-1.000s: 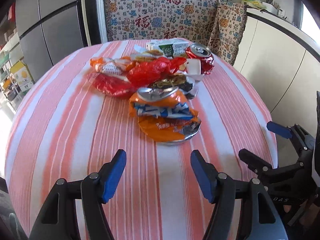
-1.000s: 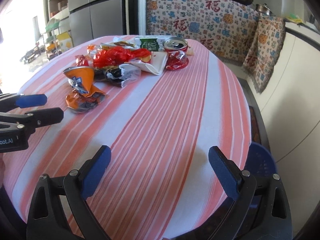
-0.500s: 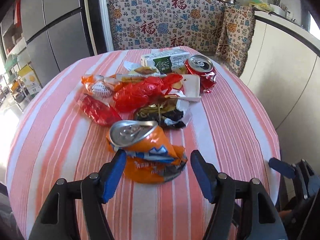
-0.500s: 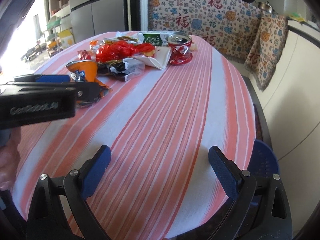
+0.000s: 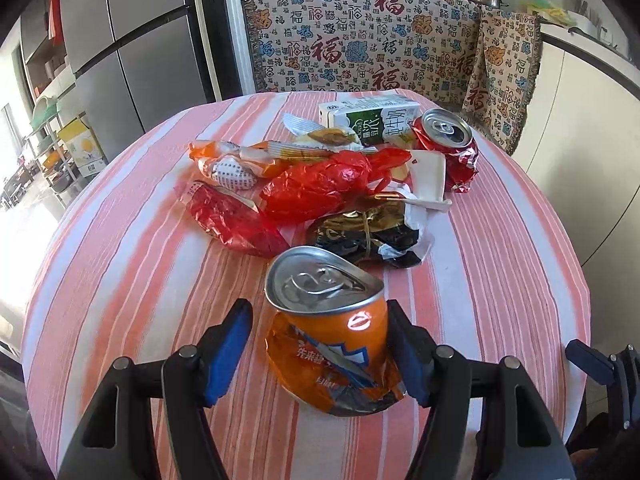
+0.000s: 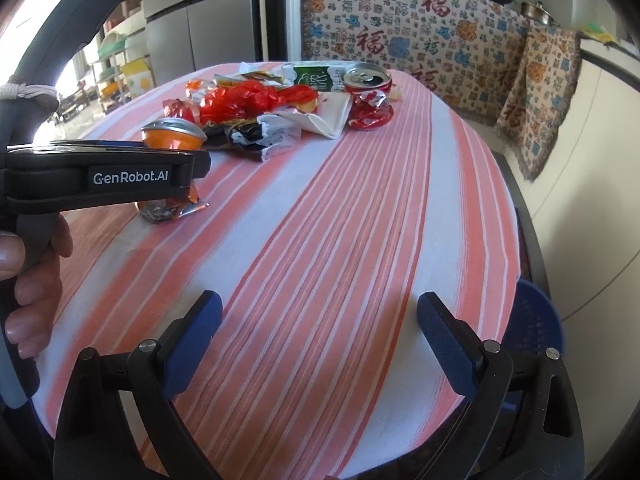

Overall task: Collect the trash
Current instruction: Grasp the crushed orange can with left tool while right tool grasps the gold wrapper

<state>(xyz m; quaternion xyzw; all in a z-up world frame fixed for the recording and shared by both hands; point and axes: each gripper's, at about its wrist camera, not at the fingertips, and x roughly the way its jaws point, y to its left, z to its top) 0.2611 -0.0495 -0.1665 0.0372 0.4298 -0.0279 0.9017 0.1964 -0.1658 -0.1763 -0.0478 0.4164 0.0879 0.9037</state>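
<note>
A crushed orange can stands on the striped tablecloth, between the open fingers of my left gripper; the right pad touches or nearly touches it, the left pad stands apart. The can also shows in the right wrist view, partly hidden by the left gripper's body. Behind it lies a trash pile: a black-gold wrapper, red plastic bag, red foil wrapper, crushed red can and milk carton. My right gripper is open and empty over the table's near right side.
A blue basket sits below the table's right edge. A patterned cloth covers the bench behind the table. A fridge stands at the back left, white cabinets at the right.
My left gripper has moved forward, so the orange can now sits between its fingers. The right gripper has stayed almost still.
</note>
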